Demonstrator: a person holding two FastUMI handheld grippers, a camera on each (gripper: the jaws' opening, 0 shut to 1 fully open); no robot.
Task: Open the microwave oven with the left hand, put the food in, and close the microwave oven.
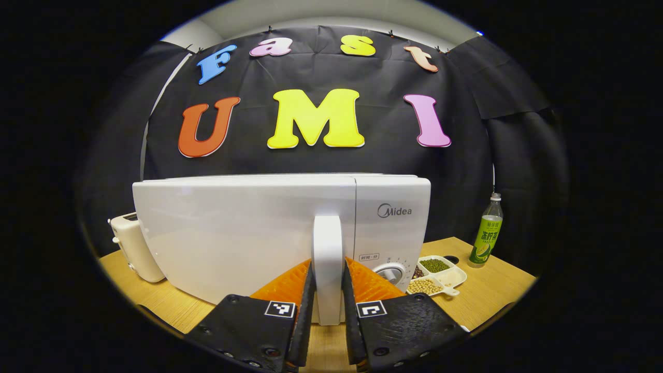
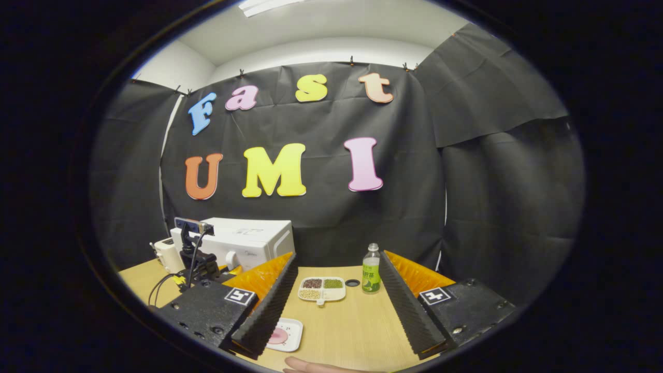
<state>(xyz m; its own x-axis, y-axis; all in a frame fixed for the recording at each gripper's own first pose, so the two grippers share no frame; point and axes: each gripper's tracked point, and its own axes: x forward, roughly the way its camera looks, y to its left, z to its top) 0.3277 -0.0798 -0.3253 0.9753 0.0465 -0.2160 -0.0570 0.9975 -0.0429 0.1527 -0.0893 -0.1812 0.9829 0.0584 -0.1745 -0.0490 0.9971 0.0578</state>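
The left gripper point(image 1: 327, 305) has both fingers closed on the door handle point(image 1: 327, 259) of the microwave oven point(image 1: 243, 233). In the left gripper view the handle stands directly ahead at 12 o'clock, its long axis vertical, running up between the two fingers. The door appears shut or barely ajar; the hinge side is judged to lie toward 9 o'clock, so the pull must swing that way.

The right gripper point(image 2: 336, 311) is spread wide and holds nothing. In the right gripper view the food, a small plate point(image 2: 284, 334), lies at 7 o'clock, just beside its left finger. A divided dish point(image 2: 322, 289) of beans and a bottle point(image 2: 371, 269) sit near 12 o'clock. The microwave oven lies at 10 o'clock, well apart, so the left gripper is the nearer.

The surface is a wooden table point(image 2: 352, 331). A toaster point(image 1: 132, 248) stands at 9 o'clock of the oven in the left gripper view. Black cloth walls enclose the booth.
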